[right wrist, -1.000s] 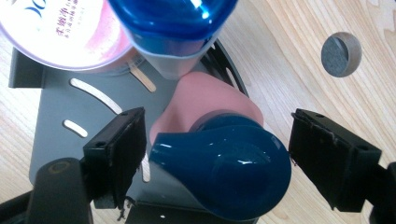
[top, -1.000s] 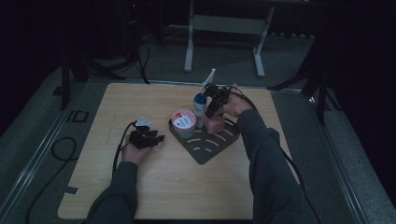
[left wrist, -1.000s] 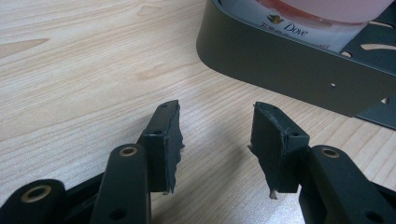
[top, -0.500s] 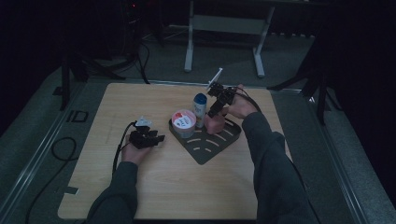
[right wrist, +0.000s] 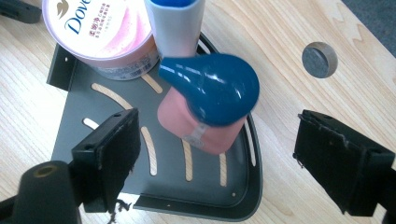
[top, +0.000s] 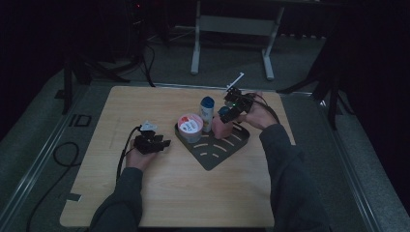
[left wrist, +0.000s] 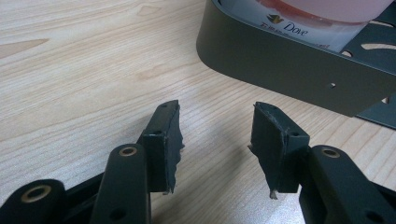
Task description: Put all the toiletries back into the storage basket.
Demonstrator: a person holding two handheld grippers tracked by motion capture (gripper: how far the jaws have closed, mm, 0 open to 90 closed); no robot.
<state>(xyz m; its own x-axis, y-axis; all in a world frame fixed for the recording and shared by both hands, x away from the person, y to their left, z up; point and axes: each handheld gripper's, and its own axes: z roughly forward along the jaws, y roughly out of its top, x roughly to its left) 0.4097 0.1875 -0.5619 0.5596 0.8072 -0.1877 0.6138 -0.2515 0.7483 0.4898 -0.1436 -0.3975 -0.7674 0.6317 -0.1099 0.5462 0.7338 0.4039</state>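
Pink bottle with dark blue cap (right wrist: 208, 105) stands upright in the dark corner tray (right wrist: 70, 126), right between my right tongs (right wrist: 233, 158), whose jaws are spread wide and off it. A second ago those tongs were closed around it; now they've backed up and let go, so I'd judge the placing done. Past it from these tongs: white tube with blue cap (right wrist: 175, 23) and Dove tub (right wrist: 98, 32), both in the tray. My left tongs (left wrist: 217, 144) rest released on the wooden surface (left wrist: 70, 70), tray wall just ahead.
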